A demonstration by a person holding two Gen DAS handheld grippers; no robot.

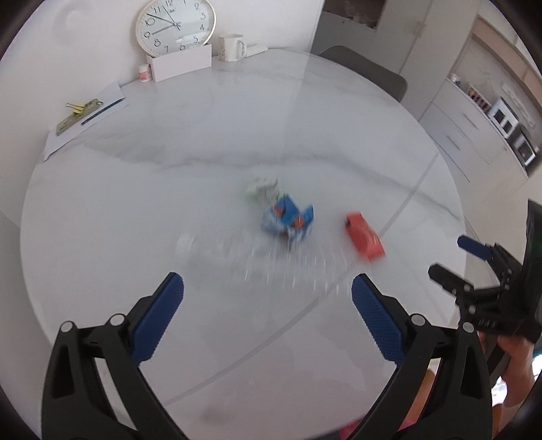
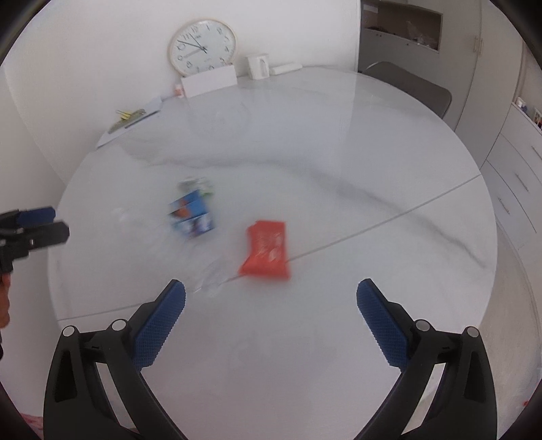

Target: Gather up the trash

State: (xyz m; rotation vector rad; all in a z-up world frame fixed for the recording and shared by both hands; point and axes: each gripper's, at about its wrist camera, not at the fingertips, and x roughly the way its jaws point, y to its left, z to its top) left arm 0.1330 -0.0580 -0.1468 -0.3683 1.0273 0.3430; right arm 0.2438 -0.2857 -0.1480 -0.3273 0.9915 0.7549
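Filling both views, a round white marble table (image 1: 135, 210) carries everything else. At the table's far edge, a wall clock (image 1: 175, 25) leans against the wall, with a white box (image 1: 181, 64) and a mug (image 1: 232, 47) in front of it. Toward the table's far left edge lies paper (image 1: 101, 108) with clips on it. Near the table's middle sit the scraps: a blue carton (image 2: 192, 215), blurred, and an orange wrapper (image 2: 267, 248) just right of it, apart. Over the table's near side, the left gripper (image 1: 267, 287) hangs with jaws spread wide, nothing between them. Beside it, the right gripper (image 2: 271, 294) is likewise spread wide and empty.
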